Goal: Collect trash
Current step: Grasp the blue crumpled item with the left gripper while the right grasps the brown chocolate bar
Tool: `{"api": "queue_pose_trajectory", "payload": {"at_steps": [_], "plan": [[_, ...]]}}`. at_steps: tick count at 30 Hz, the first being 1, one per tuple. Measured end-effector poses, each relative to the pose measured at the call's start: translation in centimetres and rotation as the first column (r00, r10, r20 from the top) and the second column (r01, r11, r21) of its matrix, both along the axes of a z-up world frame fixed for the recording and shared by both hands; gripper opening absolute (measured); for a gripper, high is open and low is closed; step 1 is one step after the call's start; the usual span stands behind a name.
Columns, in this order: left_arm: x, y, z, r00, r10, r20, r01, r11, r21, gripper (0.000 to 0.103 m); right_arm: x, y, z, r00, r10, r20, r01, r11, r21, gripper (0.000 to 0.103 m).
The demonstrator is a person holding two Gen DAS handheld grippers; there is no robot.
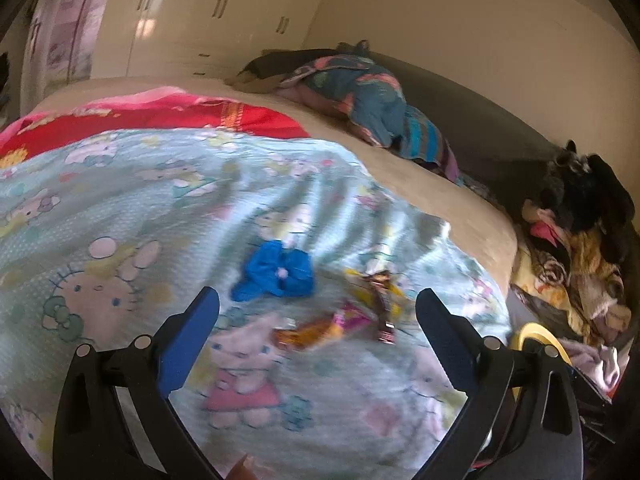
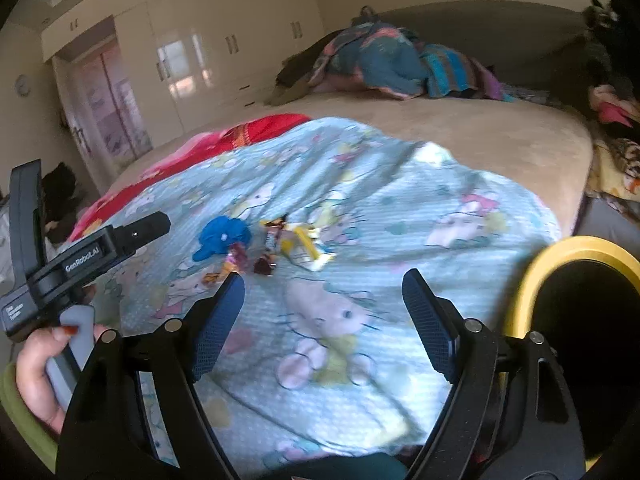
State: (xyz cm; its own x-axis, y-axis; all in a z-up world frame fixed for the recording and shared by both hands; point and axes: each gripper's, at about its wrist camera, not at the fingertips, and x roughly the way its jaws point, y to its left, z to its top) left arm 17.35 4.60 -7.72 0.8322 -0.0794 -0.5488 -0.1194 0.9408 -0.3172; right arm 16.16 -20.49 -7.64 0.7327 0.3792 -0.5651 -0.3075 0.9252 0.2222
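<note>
Both grippers hang wide and empty over a child's bed as we start collecting trash: the left gripper (image 1: 318, 308) and the right gripper (image 2: 323, 294) each show blue pads spread apart with nothing between them. In the right wrist view, a hand (image 2: 38, 372) grips the left tool's grey handle at the near left.

Our targets lie in a loose cluster on the pale blue cartoon-print blanket (image 1: 120, 208), just beyond the fingertips: an orange-and-pink candy wrapper (image 1: 316, 330), a dark brown-and-yellow wrapper (image 1: 382, 300) to its right, and a crumpled blue wad (image 1: 276, 270) at the far left of the pile. Blur hides finer detail.

We judge all of it featherlight, crinkly and easily crushed; the foil looks slippery, so pinching a twisted end or a raised fold should hold better than the flat face. The soft blanket may bunch into the jaws.

At the near right, a yellow-rimmed bin (image 2: 532, 280) stands beside the bed.
</note>
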Motion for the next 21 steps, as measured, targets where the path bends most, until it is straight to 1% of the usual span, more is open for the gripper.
{"api": "queue_pose_trajectory", "payload": {"at_steps": [2, 4, 6, 7, 9, 10, 11, 13, 15, 18, 20, 21], "plan": [[0.4, 1.4, -0.4, 1.000, 0.015, -0.015, -0.015, 1.000, -0.013, 0.094, 0.7, 1.1, -0.2, 1.000, 0.024, -0.014, -0.024, 1.000, 0.003, 0.065], [0.8, 2.3, -0.8, 1.000, 0.015, -0.024, -0.015, 0.999, -0.033, 0.077, 1.5, 2.3, -0.5, 0.998, 0.048, -0.031, -0.048, 0.999, -0.001, 0.061], [1.5, 3.2, -1.3, 0.999, 0.011, -0.049, -0.013, 0.999, -0.044, 0.070, 2.4, 3.4, -1.0, 0.996, 0.069, -0.052, -0.069, 0.998, -0.001, 0.055], [1.9, 3.5, -1.5, 0.998, -0.001, -0.058, -0.002, 0.998, -0.055, 0.063, 2.8, 3.9, -1.2, 0.995, 0.080, -0.064, -0.080, 0.997, 0.001, 0.050], [2.6, 3.8, -1.8, 0.997, -0.023, -0.074, 0.018, 0.998, -0.059, 0.055, 3.5, 4.8, -1.6, 0.992, 0.093, -0.084, -0.093, 0.996, 0.000, 0.047], [2.9, 3.8, -2.0, 0.996, -0.036, -0.080, 0.032, 0.998, -0.058, 0.051, 3.8, 5.2, -1.8, 0.991, 0.098, -0.090, -0.098, 0.995, -0.001, 0.044], [3.5, 3.6, -2.2, 0.994, -0.061, -0.089, 0.055, 0.996, -0.063, 0.049, 4.1, 5.6, -2.0, 0.990, 0.103, -0.097, -0.104, 0.995, -0.005, 0.039], [4.2, 3.7, -2.7, 0.991, -0.084, -0.104, 0.077, 0.994, -0.075, 0.045, 4.9, 6.5, -2.5, 0.987, 0.110, -0.116, -0.113, 0.993, -0.017, 0.033], [5.1, 3.6, -3.3, 0.986, -0.106, -0.127, 0.095, 0.991, -0.090, 0.045, 5.8, 7.0, -2.9, 0.985, 0.113, -0.134, -0.116, 0.993, -0.018, 0.032], [6.1, 3.6, -4.2, 0.982, -0.111, -0.152, 0.099, 0.991, -0.088, 0.045, 6.9, 7.6, -3.5, 0.981, 0.111, -0.156, -0.115, 0.993, -0.014, 0.029], [6.7, 3.8, -4.9, 0.980, -0.106, -0.167, 0.092, 0.992, -0.090, 0.045, 7.6, 7.9, -4.0, 0.978, 0.110, -0.179, -0.114, 0.993, -0.012, 0.024], [7.0, 4.0, -5.3, 0.980, -0.096, -0.176, 0.080, 0.992, -0.095, 0.045, 8.0, 8.1, -4.3, 0.975, 0.107, -0.193, -0.112, 0.994, -0.013, 0.024]]}}
